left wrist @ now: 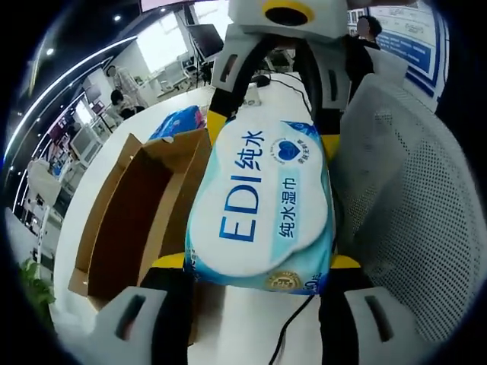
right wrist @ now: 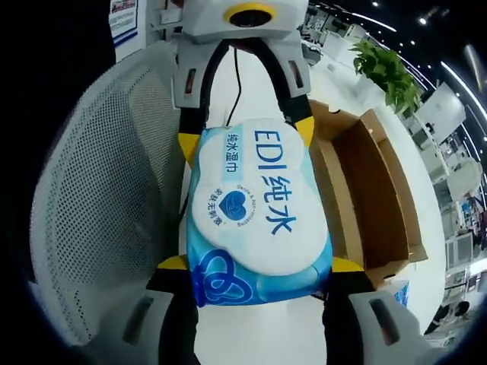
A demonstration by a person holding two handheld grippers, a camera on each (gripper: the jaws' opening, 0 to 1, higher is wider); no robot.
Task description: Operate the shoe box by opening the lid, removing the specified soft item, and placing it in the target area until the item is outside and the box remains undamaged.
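Note:
A soft blue-and-white pack of wet wipes (left wrist: 262, 205) printed "EDI" hangs above the white table, beside the open brown shoe box (left wrist: 129, 220). My left gripper (left wrist: 257, 262) is shut on the pack's near end. My right gripper (left wrist: 270, 129) comes in from the top and is shut on its far end. In the right gripper view the same pack (right wrist: 255, 213) sits between my right gripper (right wrist: 259, 265) at the bottom and my left gripper (right wrist: 245, 135) at the top. The box (right wrist: 365, 190) lies to the right there, its inside bare.
A white mesh chair (left wrist: 411, 205) stands close beside the pack, also the chair (right wrist: 99, 205). Another blue pack (left wrist: 179, 122) lies beyond the box. A black cable (left wrist: 293, 327) crosses the table. A potted plant (right wrist: 384, 65) and office desks with people are farther off.

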